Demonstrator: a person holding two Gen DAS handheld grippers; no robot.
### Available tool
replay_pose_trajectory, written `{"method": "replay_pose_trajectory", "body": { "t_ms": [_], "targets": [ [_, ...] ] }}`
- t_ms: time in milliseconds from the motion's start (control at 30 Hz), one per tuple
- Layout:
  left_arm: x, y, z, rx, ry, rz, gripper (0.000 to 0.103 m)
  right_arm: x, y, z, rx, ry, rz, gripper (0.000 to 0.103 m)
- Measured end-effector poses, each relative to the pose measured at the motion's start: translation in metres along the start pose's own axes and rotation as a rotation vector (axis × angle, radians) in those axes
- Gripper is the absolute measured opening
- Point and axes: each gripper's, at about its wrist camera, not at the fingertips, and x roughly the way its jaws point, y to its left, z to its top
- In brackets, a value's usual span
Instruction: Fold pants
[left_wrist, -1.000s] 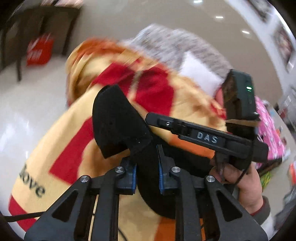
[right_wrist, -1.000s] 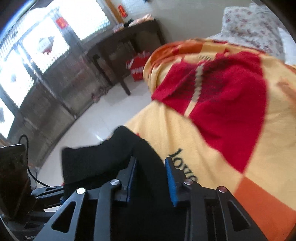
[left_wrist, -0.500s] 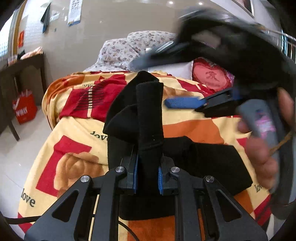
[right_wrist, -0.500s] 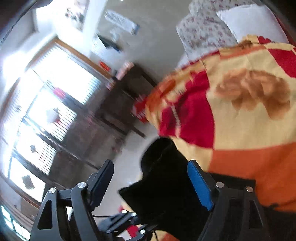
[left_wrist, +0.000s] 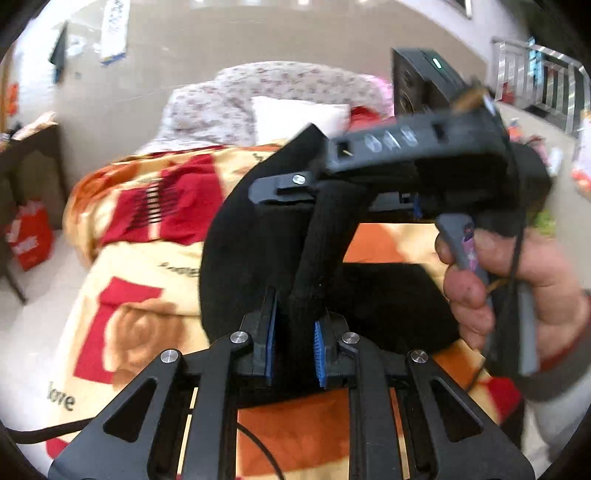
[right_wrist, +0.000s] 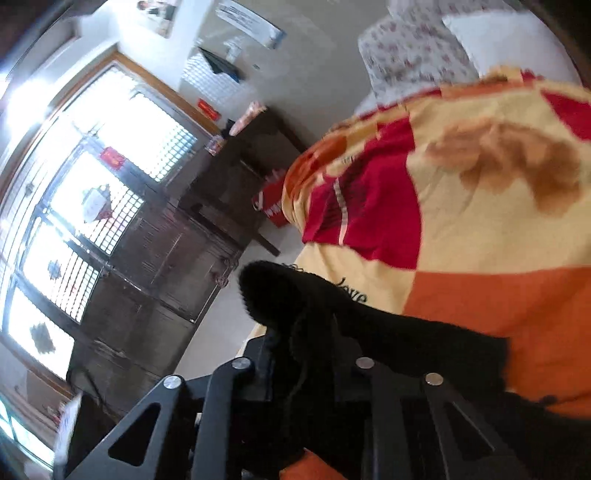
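The black pants (left_wrist: 255, 236) are lifted above a bed covered by a yellow, red and orange blanket (left_wrist: 147, 295). My left gripper (left_wrist: 293, 343) is shut on a thick fold of the pants. The right gripper (left_wrist: 417, 192) appears in the left wrist view, held by a hand, its fingers in the same cloth higher up. In the right wrist view my right gripper (right_wrist: 306, 354) is shut on the black pants (right_wrist: 291, 295), which hide its pads. Part of the pants lies flat on the blanket (left_wrist: 388, 302).
Floral pillows (left_wrist: 266, 96) and a white pillow (left_wrist: 295, 114) lie at the head of the bed. A dark wooden table (right_wrist: 243, 162) with a red bag (right_wrist: 273, 206) under it stands left of the bed. Barred windows (right_wrist: 92, 192) lie beyond it.
My right gripper, open half a second ago, has closed on the pants. The left gripper kept its hold while both lifted the cloth higher.
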Motion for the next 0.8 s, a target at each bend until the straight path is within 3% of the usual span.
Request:
{"method": "replay_pose_trajectory", "body": {
  "t_ms": [133, 200, 300, 367, 433, 500, 600, 667, 733, 800],
  "targets": [
    [-0.013, -0.003, 0.006, 0.018, 0.03, -0.172, 0.019, -0.051, -0.001, -0.011, -0.066, -0.054, -0.047, 0.017],
    [-0.019, -0.004, 0.006, 0.04, 0.034, -0.221, 0.021, -0.076, -0.011, -0.018, -0.065, -0.071, -0.096, 0.017],
    [-0.012, -0.002, 0.008, 0.075, 0.025, -0.15, 0.026, -0.104, -0.037, -0.03, -0.032, -0.087, -0.221, 0.017],
    [0.002, -0.003, 0.01, 0.078, 0.053, -0.084, 0.026, -0.107, -0.065, -0.039, 0.011, -0.022, -0.306, 0.018],
    [0.014, -0.006, 0.012, 0.067, 0.081, -0.068, 0.026, -0.102, -0.083, -0.047, 0.026, 0.037, -0.457, 0.037],
    [0.027, -0.007, 0.013, 0.054, 0.107, -0.063, 0.026, -0.109, -0.088, -0.052, 0.025, 0.04, -0.585, 0.037],
    [0.049, -0.008, 0.014, 0.053, 0.15, -0.038, 0.026, -0.139, -0.073, -0.054, 0.017, -0.052, -0.563, 0.037],
    [0.064, -0.011, 0.016, 0.051, 0.178, -0.008, 0.026, -0.144, -0.054, -0.053, -0.032, -0.087, -0.495, 0.038],
    [0.08, -0.013, 0.016, 0.044, 0.219, 0.026, 0.026, -0.132, -0.038, -0.055, -0.082, -0.045, -0.437, 0.038],
    [0.092, -0.015, 0.013, 0.034, 0.248, 0.035, 0.026, -0.113, -0.03, -0.063, -0.117, 0.017, -0.437, 0.038]
  ]
}}
